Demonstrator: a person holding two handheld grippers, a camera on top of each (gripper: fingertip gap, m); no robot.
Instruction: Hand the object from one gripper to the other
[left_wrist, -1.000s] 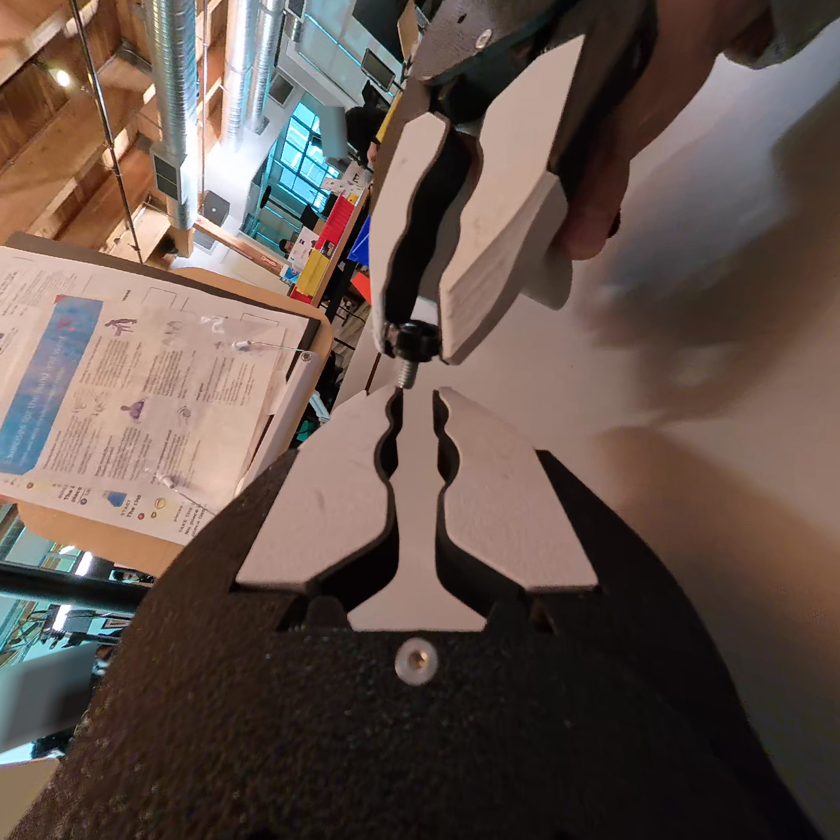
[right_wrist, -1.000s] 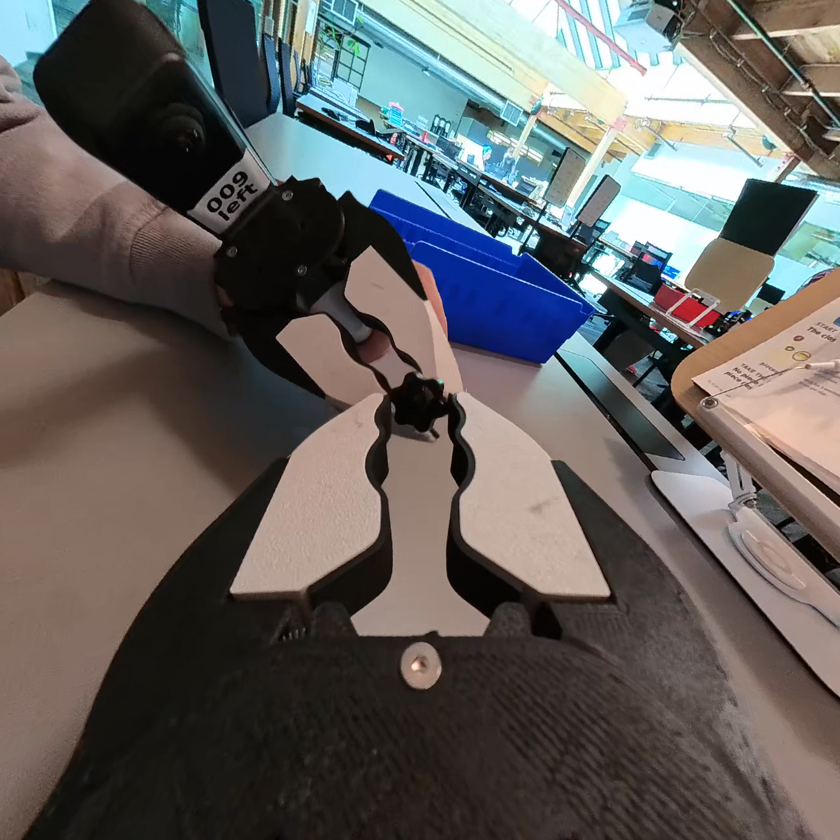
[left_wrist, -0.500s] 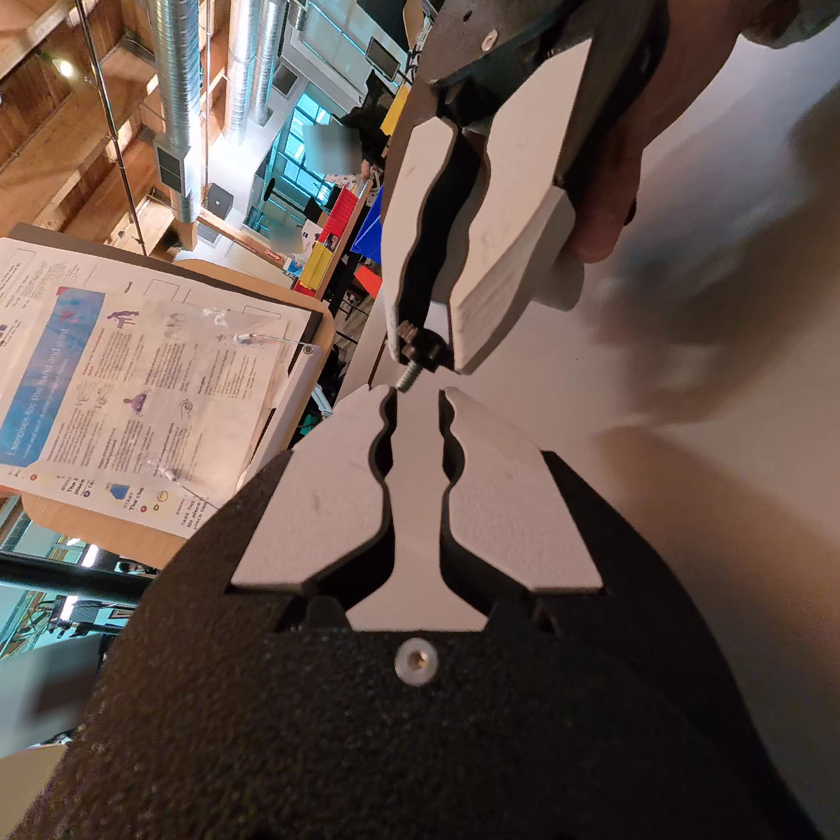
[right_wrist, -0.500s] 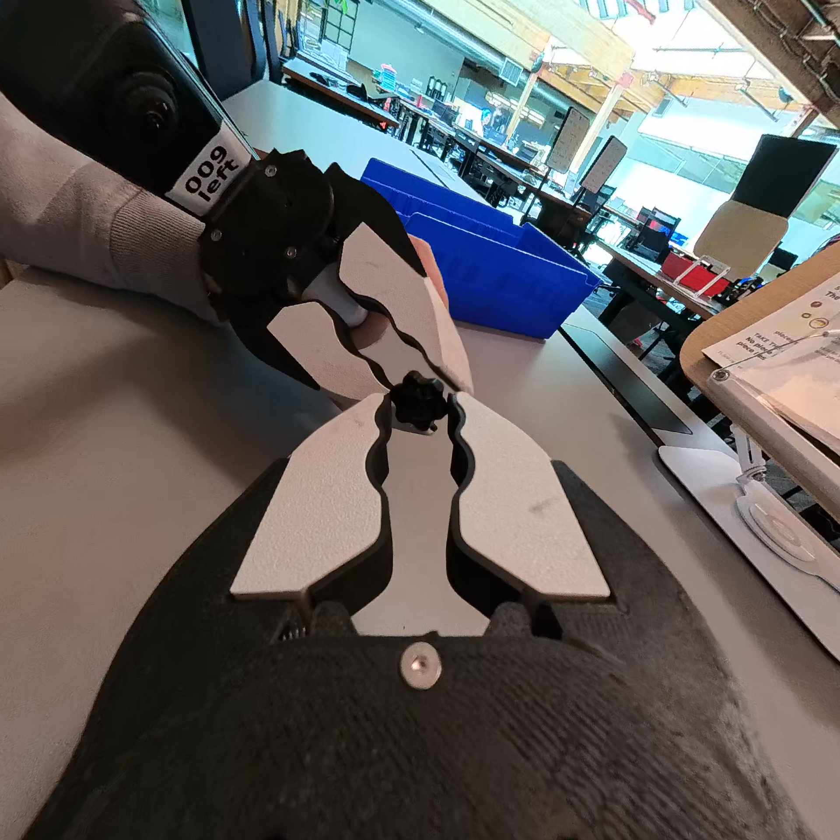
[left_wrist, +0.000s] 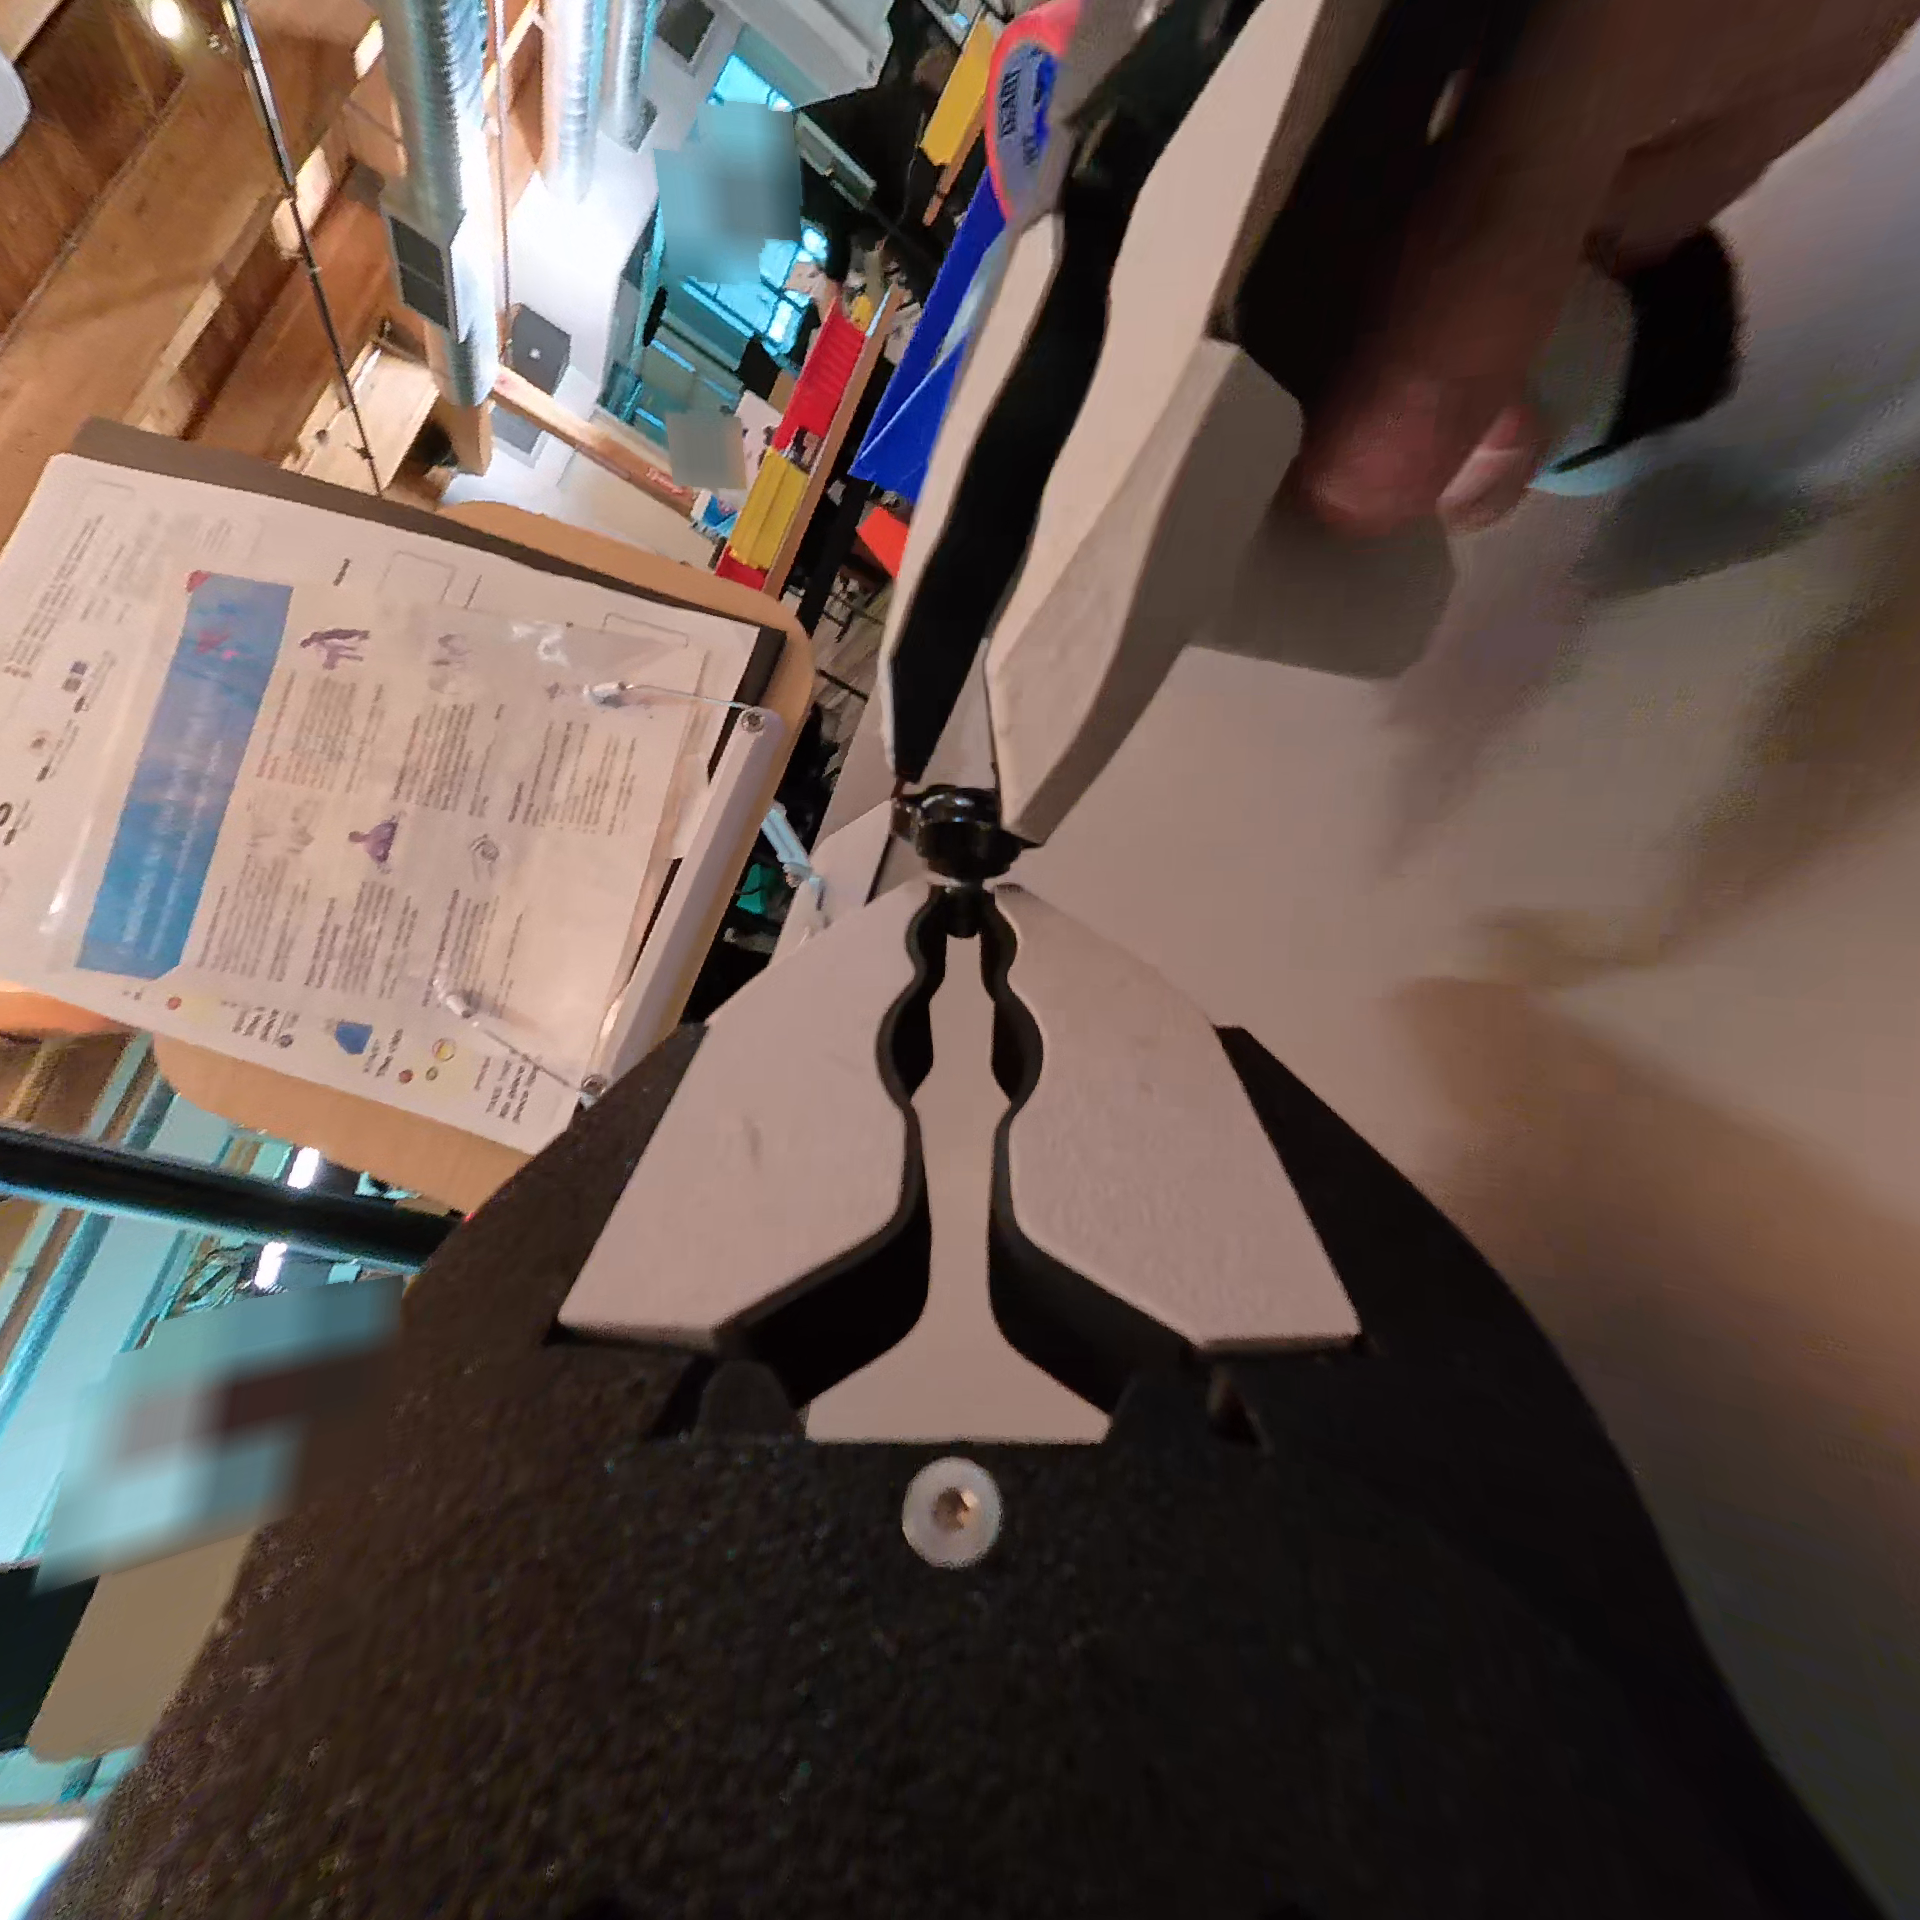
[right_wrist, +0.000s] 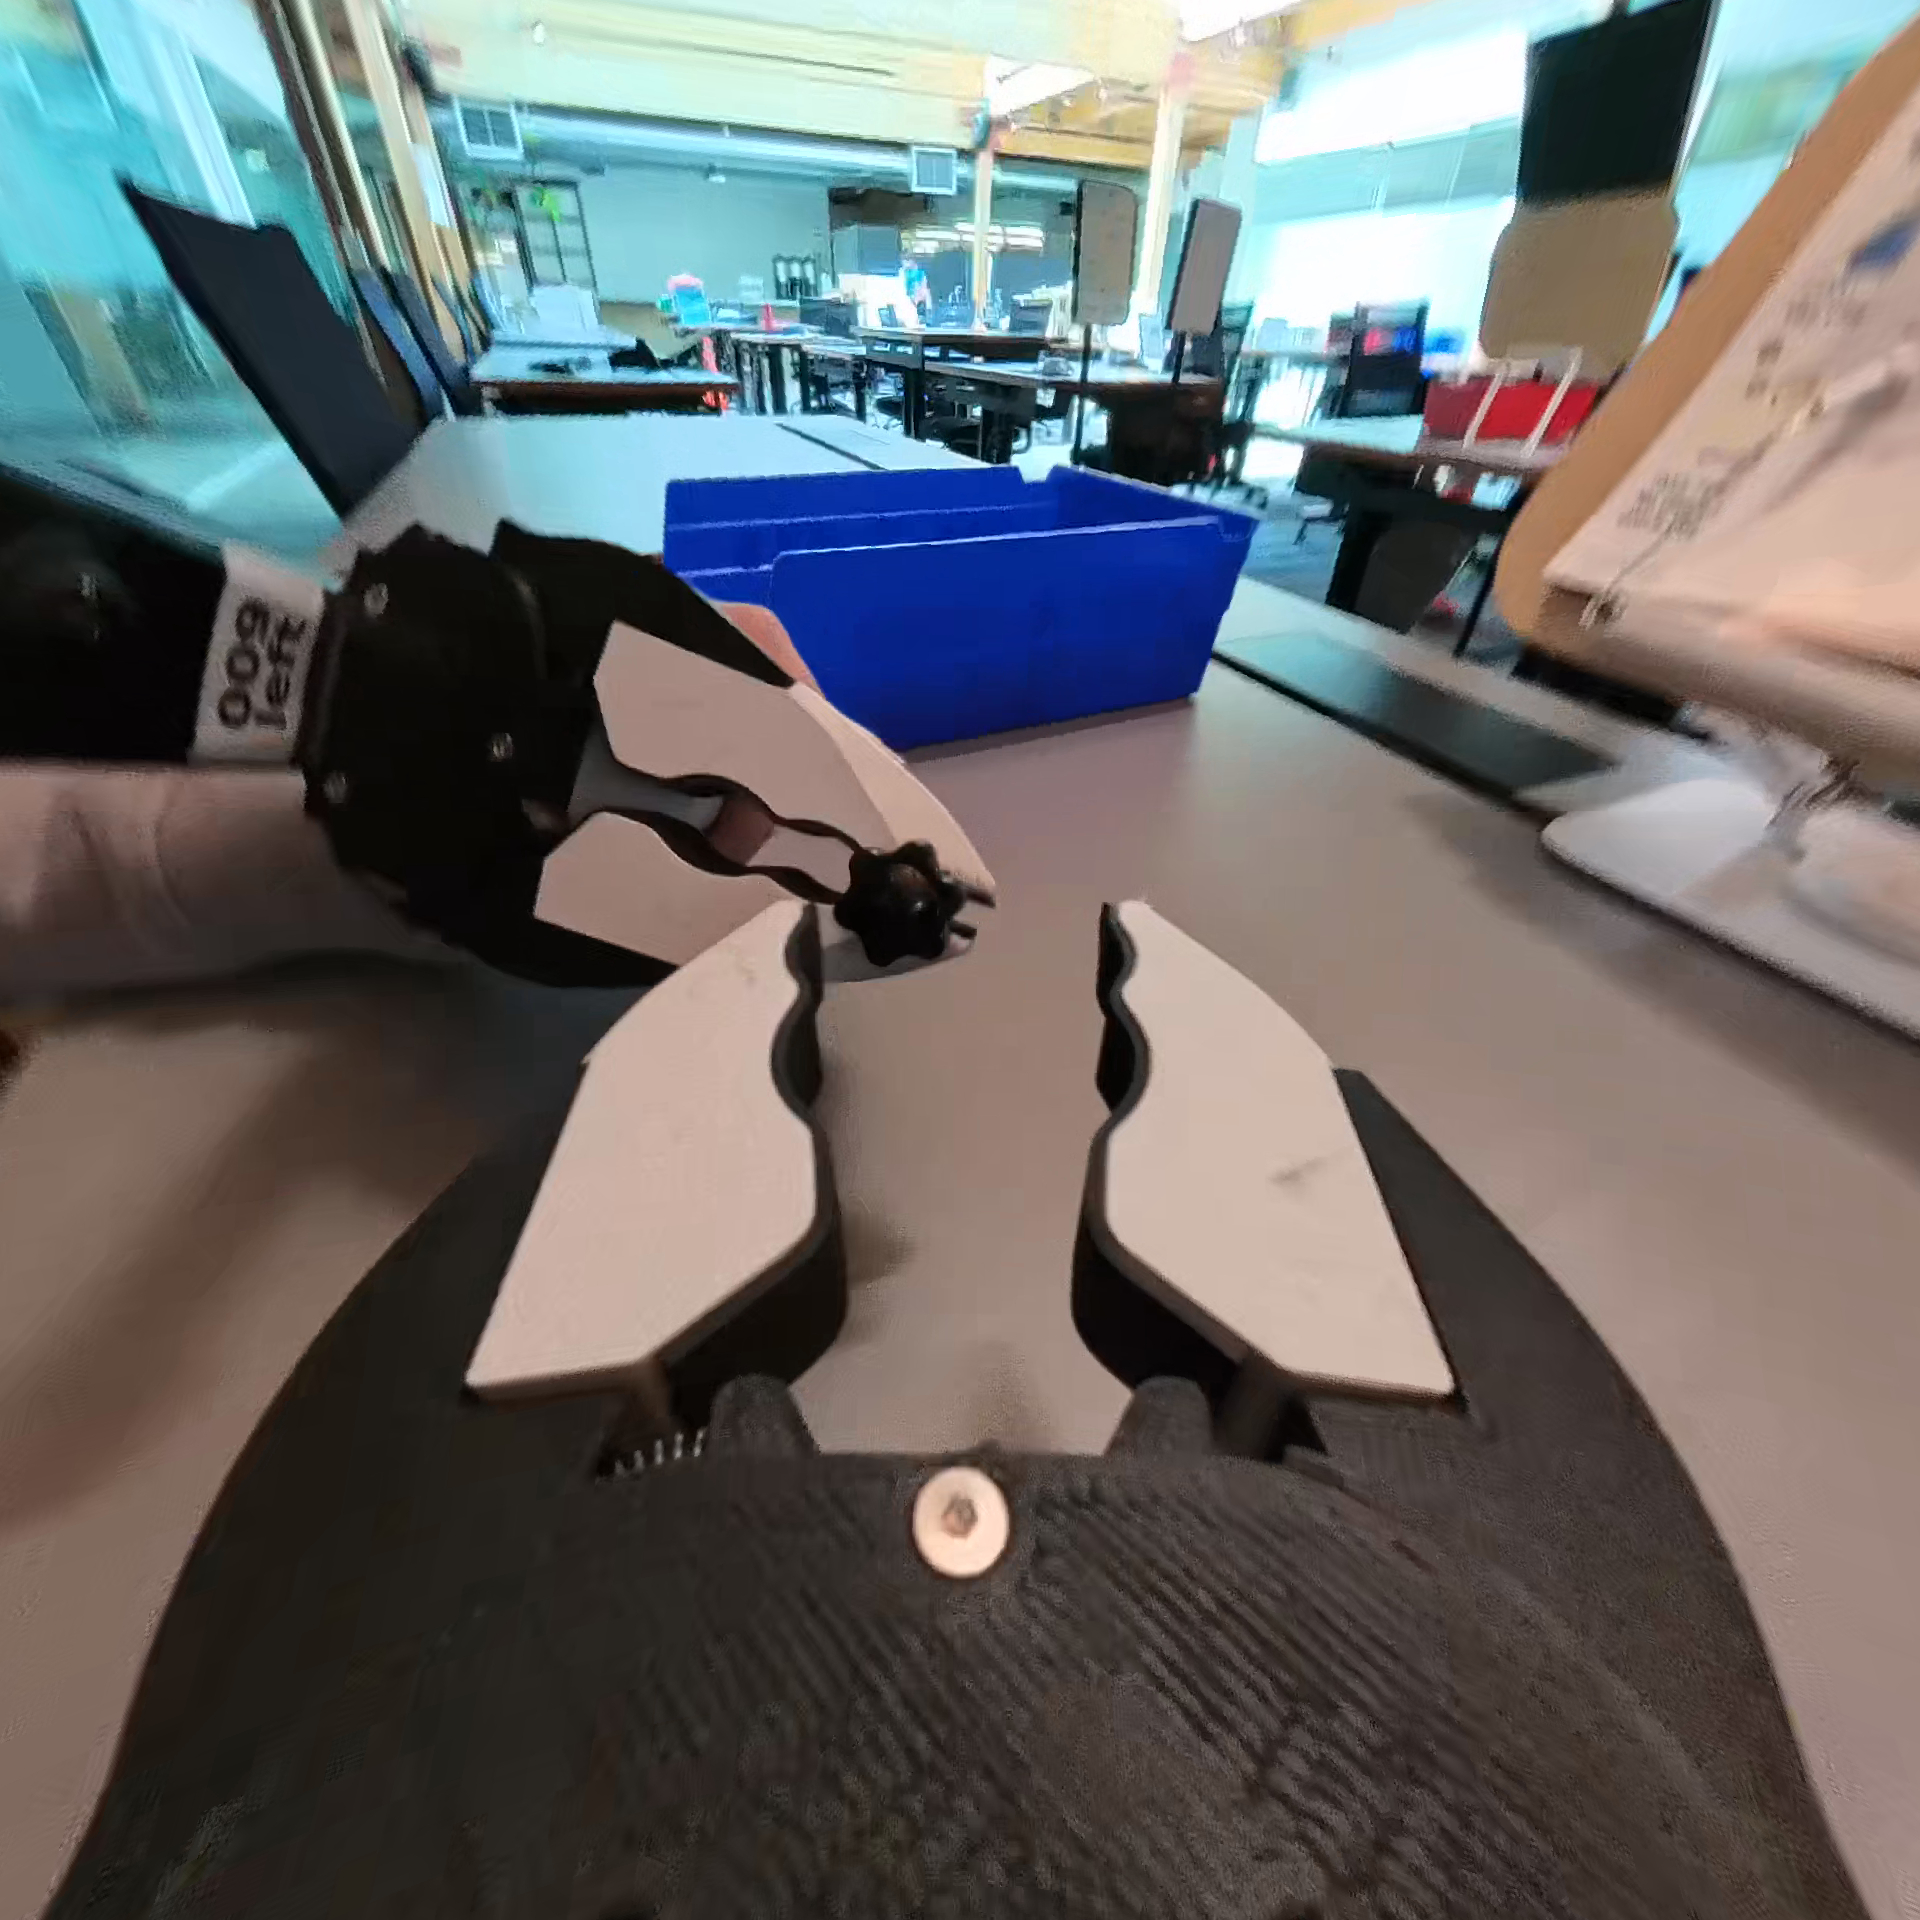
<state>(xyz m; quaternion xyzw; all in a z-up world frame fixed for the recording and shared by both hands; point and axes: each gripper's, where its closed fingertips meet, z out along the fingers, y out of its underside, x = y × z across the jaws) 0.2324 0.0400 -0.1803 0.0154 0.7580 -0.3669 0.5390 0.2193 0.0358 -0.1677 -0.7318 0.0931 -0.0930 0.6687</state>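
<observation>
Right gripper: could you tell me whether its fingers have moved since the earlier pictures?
Yes. The right gripper has opened: both fingers slid outward from the silver screw on its body, leaving the black knob in the left gripper.

L gripper (left_wrist: 961, 902) was clamped shut, fingertips pinched together. R gripper (right_wrist: 961, 914) was spread wide, jaws well apart.

Black lobed knob screw (right_wrist: 902, 916) pinched at left tongs' (left_wrist: 961, 902) tips.
</observation>
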